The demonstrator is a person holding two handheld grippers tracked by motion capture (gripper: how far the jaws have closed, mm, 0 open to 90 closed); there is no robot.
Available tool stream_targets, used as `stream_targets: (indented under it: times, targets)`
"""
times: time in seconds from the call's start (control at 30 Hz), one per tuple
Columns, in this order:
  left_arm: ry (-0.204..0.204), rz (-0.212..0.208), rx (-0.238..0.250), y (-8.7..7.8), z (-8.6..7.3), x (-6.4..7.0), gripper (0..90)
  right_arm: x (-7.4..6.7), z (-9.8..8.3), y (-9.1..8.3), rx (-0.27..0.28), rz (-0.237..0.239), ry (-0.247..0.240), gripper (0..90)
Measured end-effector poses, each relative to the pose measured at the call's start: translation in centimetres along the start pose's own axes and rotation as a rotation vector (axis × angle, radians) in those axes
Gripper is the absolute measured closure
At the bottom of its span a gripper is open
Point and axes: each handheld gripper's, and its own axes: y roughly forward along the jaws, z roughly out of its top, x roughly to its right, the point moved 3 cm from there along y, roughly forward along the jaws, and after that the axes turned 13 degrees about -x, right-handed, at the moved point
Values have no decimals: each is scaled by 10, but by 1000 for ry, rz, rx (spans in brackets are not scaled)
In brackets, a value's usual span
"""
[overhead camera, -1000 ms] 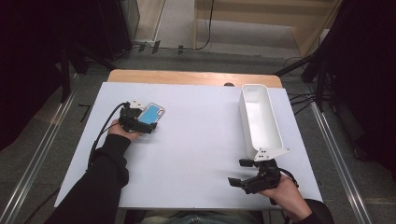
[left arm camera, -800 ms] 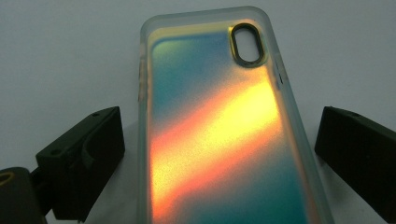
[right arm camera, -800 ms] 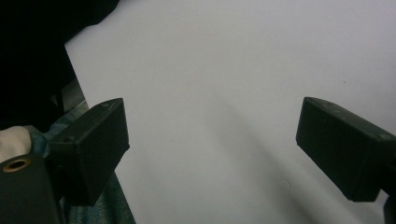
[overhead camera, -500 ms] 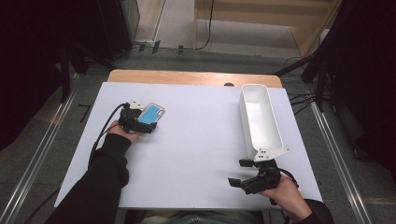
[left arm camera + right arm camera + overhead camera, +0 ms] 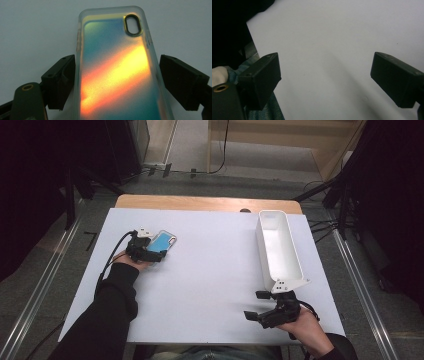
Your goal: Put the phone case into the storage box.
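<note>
On the left half of the white table top, the left gripper sits with its two black jaws spread to either side of an iridescent phone case. In the left gripper view the phone case lies flat on the white surface between the jaws, its oval camera cutout at the far end and its back shimmering blue, orange and yellow; the left jaw stands right against the case's edge, while a narrow gap shows between the right jaw and the other edge, so the jaws are not pinching it. At the near right edge of the table, the right gripper rests in the person's hand, its jaws spread wide over bare white surface, as the right gripper view confirms. A long white rectangular bin stands just beyond it, running toward the far edge.
</note>
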Motion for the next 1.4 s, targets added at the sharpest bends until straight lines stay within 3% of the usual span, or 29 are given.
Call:
stream_targets:
  times: [0.37, 0.6, 0.8, 1.1, 1.4]
  targets:
    - [-9, -8, -7, -1, 2, -1, 168, 0, 0, 0, 3, 1, -6, 80]
    - [-86, -57, 31, -12, 4, -12, 168, 0, 1, 0, 4, 2, -8, 80]
    - [-119, -97, 50, -22, 6, -13, 168, 0, 1, 0, 0, 2, -7, 80]
    - [-152, -173, 50, -32, 11, -5, 168, 0, 1, 0, 3, 0, -5, 80]
    - [-153, -232, 59, -40, 15, 10, 168, 0, 1, 0, 13, 4, 0, 80]
